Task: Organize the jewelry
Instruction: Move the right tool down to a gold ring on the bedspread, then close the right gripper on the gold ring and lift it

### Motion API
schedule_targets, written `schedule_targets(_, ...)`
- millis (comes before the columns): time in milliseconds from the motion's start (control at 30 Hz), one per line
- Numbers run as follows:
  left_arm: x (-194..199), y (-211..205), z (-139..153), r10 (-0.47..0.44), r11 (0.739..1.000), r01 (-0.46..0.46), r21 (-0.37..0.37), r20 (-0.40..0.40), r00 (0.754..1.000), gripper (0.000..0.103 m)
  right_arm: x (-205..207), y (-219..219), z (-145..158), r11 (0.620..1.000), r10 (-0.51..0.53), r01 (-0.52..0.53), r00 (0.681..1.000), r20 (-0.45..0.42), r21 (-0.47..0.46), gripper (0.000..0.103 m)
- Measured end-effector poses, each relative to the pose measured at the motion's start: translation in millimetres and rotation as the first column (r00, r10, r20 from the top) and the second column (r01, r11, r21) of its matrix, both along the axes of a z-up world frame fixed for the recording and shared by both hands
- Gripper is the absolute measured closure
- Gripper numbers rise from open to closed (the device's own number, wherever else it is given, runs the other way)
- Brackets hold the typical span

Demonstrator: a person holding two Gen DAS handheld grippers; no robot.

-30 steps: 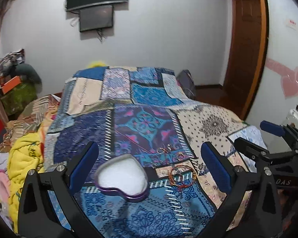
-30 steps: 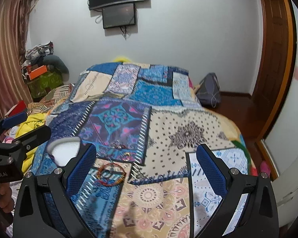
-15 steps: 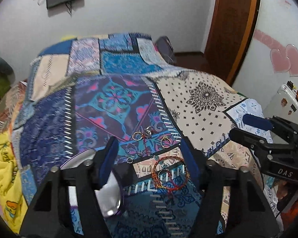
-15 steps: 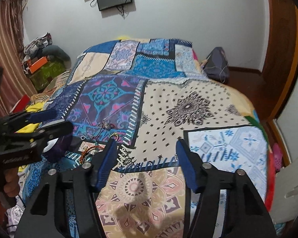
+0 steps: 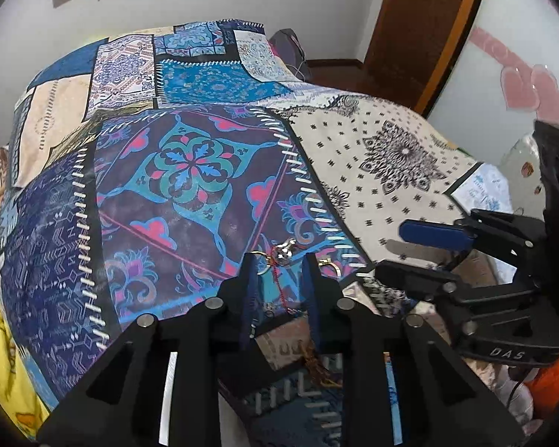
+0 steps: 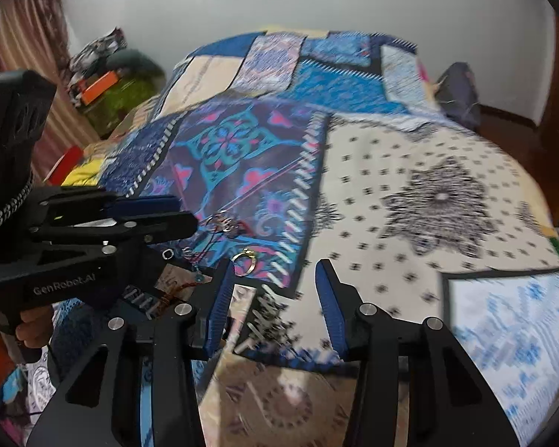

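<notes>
on the patchwork bed cover (image 5: 190, 171), near its close edge, lie the small jewelry pieces. the left black gripper with blue pads (image 5: 279, 260) hangs over the thin red thread with a silver charm (image 5: 284, 257). its jaws have just been closing and are now a narrow gap, with the red thread lying between them, but nothing looks pinched yet. the right black gripper with blue pads (image 6: 274, 272) has also been closing its jaws; they are about half open and hold nothing. a small gold ring (image 6: 245, 259) lies just past its left finger. i think this is the picking-up step. next, each gripper must come down onto its little piece and squeeze gently. white letters on the left gripper read "genrobot.ai" (image 6: 64, 280), and on the right one "das" (image 5: 507, 354).
</notes>
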State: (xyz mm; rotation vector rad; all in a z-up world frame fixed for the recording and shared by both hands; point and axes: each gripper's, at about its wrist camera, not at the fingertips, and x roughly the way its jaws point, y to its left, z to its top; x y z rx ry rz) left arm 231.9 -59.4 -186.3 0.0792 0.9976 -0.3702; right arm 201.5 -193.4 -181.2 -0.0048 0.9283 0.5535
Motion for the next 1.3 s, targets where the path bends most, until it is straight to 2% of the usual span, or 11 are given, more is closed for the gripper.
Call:
schedule_targets(100,4,6,-7,-0.005,1.0,0.005,-0.021,-0.021,1.0,0.084,5,12,-9,0.999,0.039,-0.039,0.999,-0.027,-0.022,0.063)
schedule_targets(333,9,10,-13,-0.009,0.999,0.008,-0.039,-0.037,0.999,0.084,13,32,-22,0.991,0.101,-0.106,0.993,-0.057,-0.086,0.07)
schedule_targets(533,15,7,-19,-0.021,0.999,0.019,-0.032,-0.054,0.998,0.084,13,39,-26,0.983,0.125,-0.129,0.991,-0.041,-0.131,0.085)
schedule_targets(733,20,2,-21,-0.001,1.0,0.001,-0.004,-0.065,0.998,0.084,15,38,-25,0.986,0.115,-0.12,0.992,-0.045,-0.12,0.087)
schedule_targets(800,21,-1,-21,-0.003,1.0,0.004,0.009,-0.062,0.998,0.084,15,36,-23,0.988,0.107,-0.112,0.993,-0.048,-0.109,0.098)
schedule_targets(1200,31,-10,-25,0.034,0.999,-0.034,0.011,-0.078,0.996,0.084,12,19,-18,0.991,0.087,-0.09,0.995,-0.043,-0.098,0.098)
schedule_targets(1233,31,-11,-25,0.033,0.999,-0.032,0.013,-0.075,0.997,0.085,13,17,-19,0.992,0.087,-0.092,0.995,-0.056,-0.092,0.094)
schedule_targets(1267,31,-12,-25,0.029,0.999,-0.029,0.014,-0.072,0.997,0.089,15,16,-19,0.992,0.084,-0.09,0.994,-0.074,-0.085,0.092)
schedule_targets(1300,30,-13,-25,0.023,1.0,-0.022,0.014,-0.07,0.997,0.095,15,15,-20,0.993,0.08,-0.087,0.993,-0.089,-0.079,0.084)
